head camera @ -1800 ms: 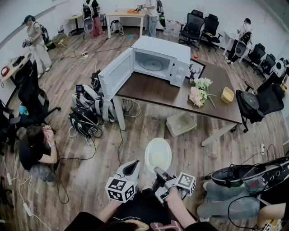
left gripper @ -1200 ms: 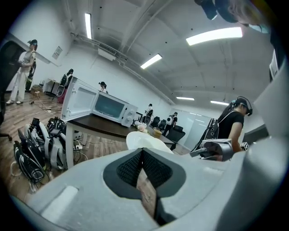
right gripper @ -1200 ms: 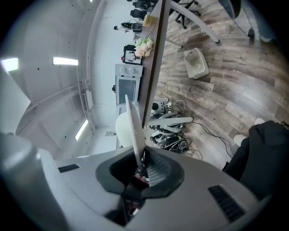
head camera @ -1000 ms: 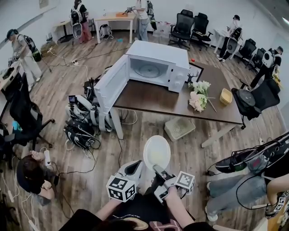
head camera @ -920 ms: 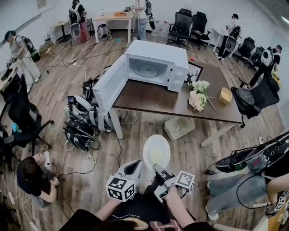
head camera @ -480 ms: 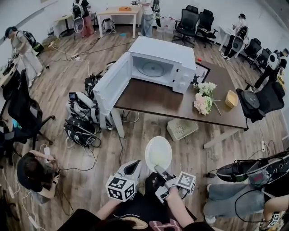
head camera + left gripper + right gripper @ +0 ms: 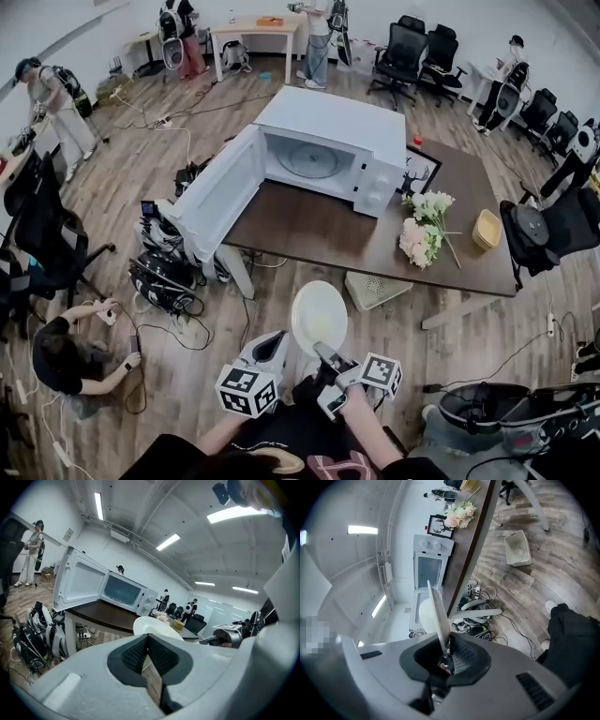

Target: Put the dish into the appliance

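A white dish [image 7: 319, 317] hangs over the wooden floor in the head view, with my right gripper [image 7: 323, 356] shut on its near rim. In the right gripper view the dish [image 7: 438, 616] shows edge-on, clamped between the pads. My left gripper [image 7: 270, 349] sits just left of it, shut with nothing held; its pads [image 7: 154, 656] meet in the left gripper view. The white microwave [image 7: 328, 150] stands on the brown table [image 7: 309, 225] ahead, its door [image 7: 217, 202] swung wide to the left and the glass turntable bare.
On the table's right lie flowers [image 7: 422, 230], a wicker bowl [image 7: 487, 229] and a picture frame [image 7: 419, 172]. A white basket [image 7: 375, 289] sits under the table. Bags [image 7: 164, 272] and cables crowd the floor left. A person [image 7: 61, 361] sits on the floor.
The table and microwave have shifted slightly nearer in the head view. Both grippers keep their places, the dish still held in the right one.
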`<state>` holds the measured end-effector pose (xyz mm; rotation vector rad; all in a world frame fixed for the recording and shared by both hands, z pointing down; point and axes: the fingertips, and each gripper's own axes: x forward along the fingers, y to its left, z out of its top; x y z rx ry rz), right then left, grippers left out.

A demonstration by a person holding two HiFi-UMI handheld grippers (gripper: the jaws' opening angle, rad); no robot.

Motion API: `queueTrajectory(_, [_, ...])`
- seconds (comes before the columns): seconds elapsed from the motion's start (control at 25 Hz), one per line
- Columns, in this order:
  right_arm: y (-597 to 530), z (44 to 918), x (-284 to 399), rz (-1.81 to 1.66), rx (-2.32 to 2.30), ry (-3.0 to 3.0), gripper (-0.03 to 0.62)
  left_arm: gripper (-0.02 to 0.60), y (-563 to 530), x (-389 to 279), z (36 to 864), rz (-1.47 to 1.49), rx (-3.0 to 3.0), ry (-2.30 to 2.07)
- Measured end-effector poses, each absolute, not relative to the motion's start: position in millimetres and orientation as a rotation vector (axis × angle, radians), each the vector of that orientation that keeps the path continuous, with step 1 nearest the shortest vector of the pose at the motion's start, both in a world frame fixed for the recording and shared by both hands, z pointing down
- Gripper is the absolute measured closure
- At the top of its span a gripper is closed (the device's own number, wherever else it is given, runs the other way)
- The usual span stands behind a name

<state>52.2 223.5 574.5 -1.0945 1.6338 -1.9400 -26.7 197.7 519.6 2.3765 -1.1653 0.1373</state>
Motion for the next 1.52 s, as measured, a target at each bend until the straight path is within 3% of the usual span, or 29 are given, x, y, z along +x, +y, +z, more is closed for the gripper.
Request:
queueTrajectory(0.8, [144, 583, 143, -2.021, -1.044, 1.674, 0.545, 0.572, 123, 58, 523, 0.124, 2.313, -1.306])
queueTrajectory(1.52, [66, 596, 135, -2.063, -1.094, 1.606, 0.542, 0.572, 31, 35, 530, 0.119, 2.298, -1.324])
